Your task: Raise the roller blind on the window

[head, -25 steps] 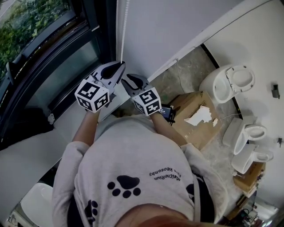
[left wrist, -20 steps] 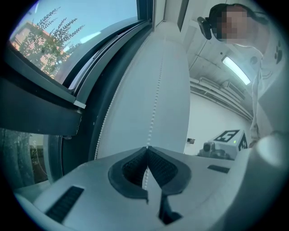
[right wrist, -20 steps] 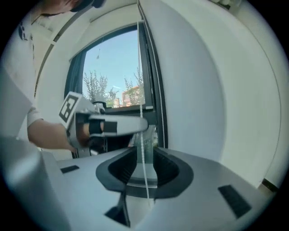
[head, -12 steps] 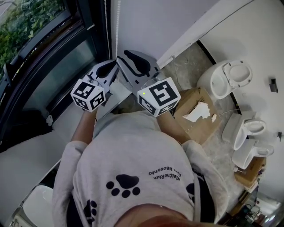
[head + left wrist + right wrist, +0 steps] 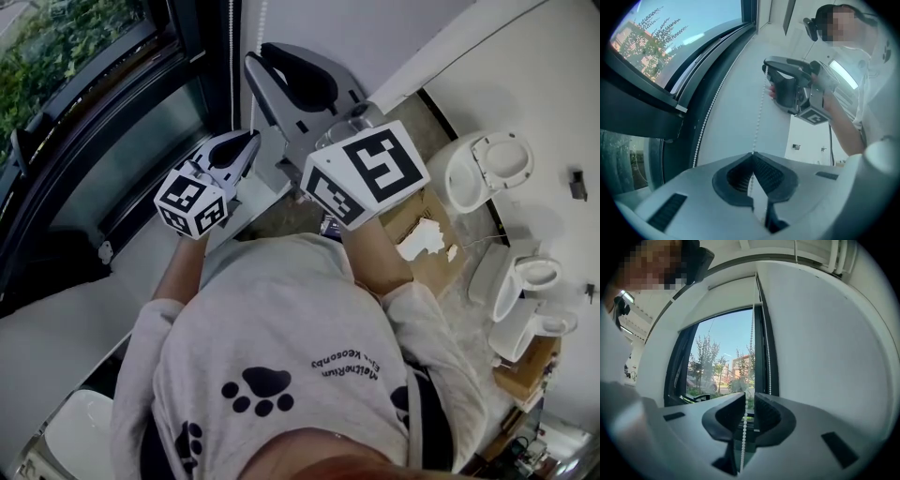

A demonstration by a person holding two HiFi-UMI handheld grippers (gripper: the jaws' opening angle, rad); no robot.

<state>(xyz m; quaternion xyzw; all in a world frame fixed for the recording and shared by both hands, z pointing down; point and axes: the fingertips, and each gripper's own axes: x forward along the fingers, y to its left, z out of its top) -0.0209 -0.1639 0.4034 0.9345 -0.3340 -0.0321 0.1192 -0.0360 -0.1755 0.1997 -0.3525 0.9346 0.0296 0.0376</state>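
A white bead chain [image 5: 759,112] hangs in a loop beside the dark window frame [image 5: 112,122]. My left gripper [image 5: 752,153] is shut on one strand of the bead chain [image 5: 263,23], level with the lower window. The right gripper [image 5: 262,54] is higher on the same strand and appears in the left gripper view as well [image 5: 767,75]. Its jaws have just been closing. They still stand a little apart, with the chain [image 5: 752,333] hanging in the gap of the right gripper [image 5: 750,397] near the left jaw. The white blind [image 5: 722,303] covers the top of the window.
A white wall [image 5: 375,37] runs right of the window. On the floor to the right lie a torn cardboard box [image 5: 422,239] and several white toilets [image 5: 487,169]. The chain's second strand [image 5: 767,357] hangs next to the frame.
The right gripper has risen along the chain from beside the left gripper to well above it, and its jaws have narrowed around the strand. The left gripper has stayed put.
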